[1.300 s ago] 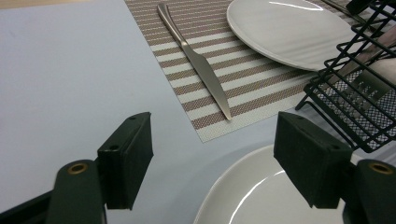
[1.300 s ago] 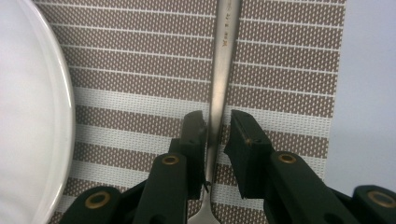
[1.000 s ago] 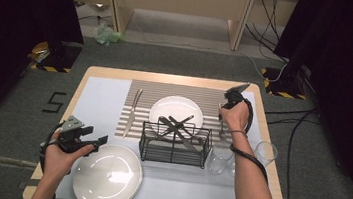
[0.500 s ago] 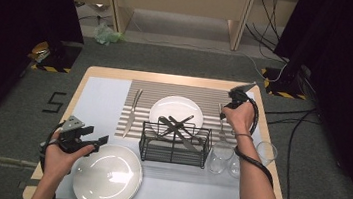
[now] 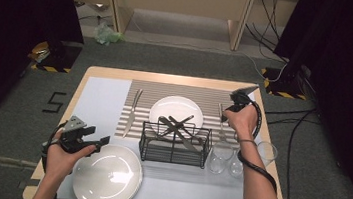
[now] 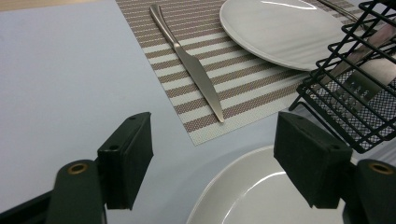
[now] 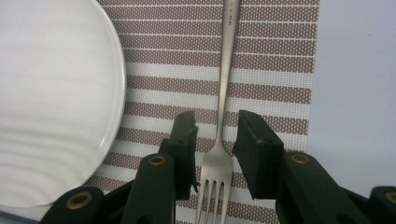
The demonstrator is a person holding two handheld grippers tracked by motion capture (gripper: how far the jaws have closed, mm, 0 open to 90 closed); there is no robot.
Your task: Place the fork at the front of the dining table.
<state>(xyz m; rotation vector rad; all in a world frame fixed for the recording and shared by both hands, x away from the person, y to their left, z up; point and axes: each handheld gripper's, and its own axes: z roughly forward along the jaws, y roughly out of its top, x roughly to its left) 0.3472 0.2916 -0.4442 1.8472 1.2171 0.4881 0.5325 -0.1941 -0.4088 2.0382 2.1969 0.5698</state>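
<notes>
My right gripper [image 7: 212,140] has just been opening over the fork [image 7: 223,88], which lies flat on the striped mat [image 7: 261,60] right of the plate [image 7: 51,93], unpinched; I lift straight up, no snag.

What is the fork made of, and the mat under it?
The fork looks like metal, probably stainless steel: silvery grey with a dull brushed sheen and a tiny stamp on its handle. The striped placemat seems woven, maybe vinyl or a similar plastic mesh: its brown and white bands show a fine dotted weave. I cannot tell the exact fibre.
</notes>
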